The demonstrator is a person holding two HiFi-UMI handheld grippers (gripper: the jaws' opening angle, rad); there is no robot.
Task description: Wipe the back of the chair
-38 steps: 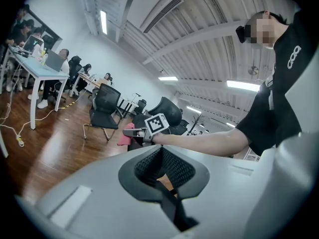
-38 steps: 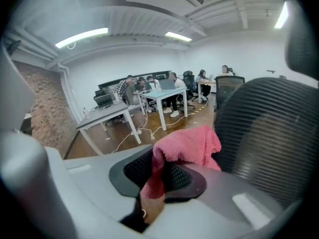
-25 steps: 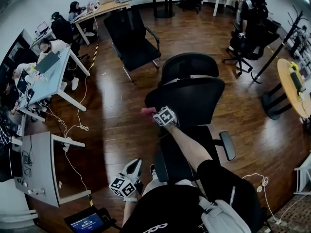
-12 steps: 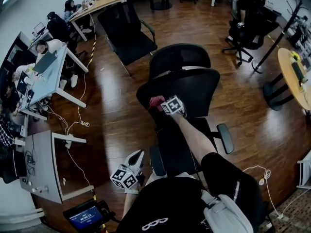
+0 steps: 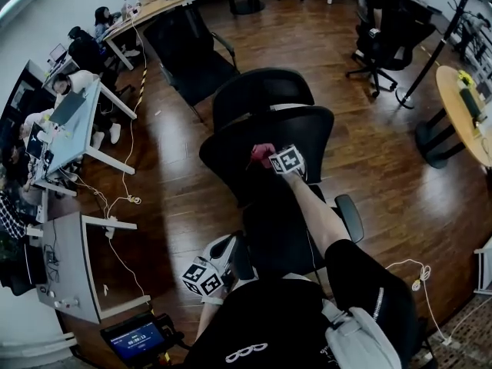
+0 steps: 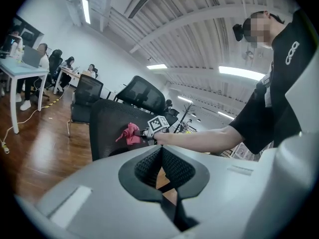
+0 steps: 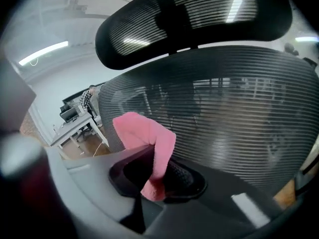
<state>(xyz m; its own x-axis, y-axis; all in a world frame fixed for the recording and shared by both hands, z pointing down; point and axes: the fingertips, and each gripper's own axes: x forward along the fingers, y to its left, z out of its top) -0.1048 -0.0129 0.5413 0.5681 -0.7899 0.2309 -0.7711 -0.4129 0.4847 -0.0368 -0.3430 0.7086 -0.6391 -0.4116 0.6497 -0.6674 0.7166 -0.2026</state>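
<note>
While the right claw (image 7: 158, 176) works: its jaws are clamped on a fold of the pink cloth (image 7: 144, 133), and a loose flap stands up past the tips.
Cloth position: at the centre of the head view, against the upper middle of the chair back (image 7: 224, 108), just under the headrest (image 7: 189, 19). It looks to be on the mesh, but I cannot be sure it is touching.
Wiping well (my judgement): lay the free flap flat on the mesh so the cloth rubs it and not the hard jaw tips. Press lightly, because the mesh gives and the chair may turn away under a push. Work in overlapping side-to-side passes from the top down, and keep the pinch firm so the cloth does not drag out.
Right arm (image 5: 311, 206): stretched almost straight from the lower right of the head view up to frame centre, reaching over the seat (image 5: 265, 233).
Left claw (image 6: 162, 166): jaws drawn together with nothing between them. It is held low in the lower middle of the head view, beside the seat's near corner and well apart from the back.
</note>
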